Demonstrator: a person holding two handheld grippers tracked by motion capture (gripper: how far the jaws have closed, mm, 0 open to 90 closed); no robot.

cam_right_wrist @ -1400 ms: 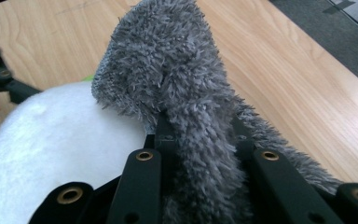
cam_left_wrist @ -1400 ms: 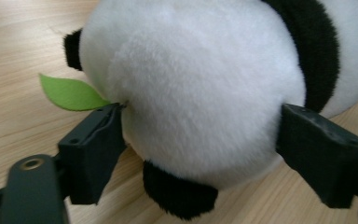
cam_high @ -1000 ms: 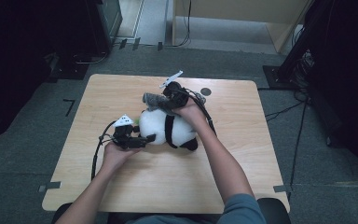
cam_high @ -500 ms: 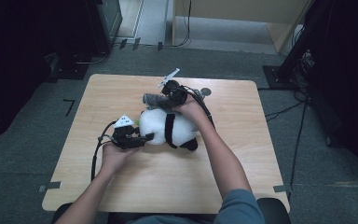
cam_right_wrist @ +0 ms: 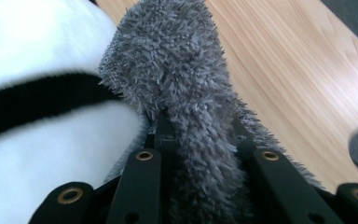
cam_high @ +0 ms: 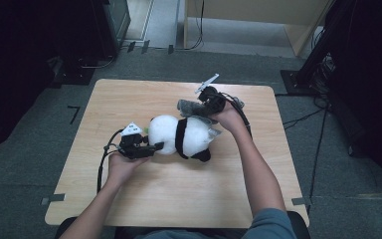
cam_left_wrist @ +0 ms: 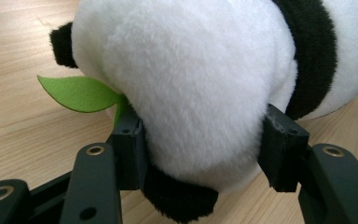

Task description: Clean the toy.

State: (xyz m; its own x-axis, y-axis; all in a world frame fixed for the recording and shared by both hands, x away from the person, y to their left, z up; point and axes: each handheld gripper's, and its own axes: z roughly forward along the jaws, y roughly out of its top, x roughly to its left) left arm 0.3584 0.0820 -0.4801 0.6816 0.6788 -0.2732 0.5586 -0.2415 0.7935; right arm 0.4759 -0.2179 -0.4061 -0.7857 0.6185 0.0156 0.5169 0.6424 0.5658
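left gripper point(cam_high: 155, 146) has just been closing — its jaws now clamp the panda plush point(cam_high: 184, 137) lying mid-table point(cam_high: 129, 99), the face hidden; right gripper point(cam_right_wrist: 200, 135) pinches a grey fuzzy cloth point(cam_high: 191, 107) just beyond the panda, partly covered by the hand

A light wooden desk point(cam_high: 144, 199) stands on grey carpet point(cam_high: 40, 114), with dark equipment stands point(cam_high: 328, 45) at the sides and a pale cabinet point(cam_high: 258, 20) behind.
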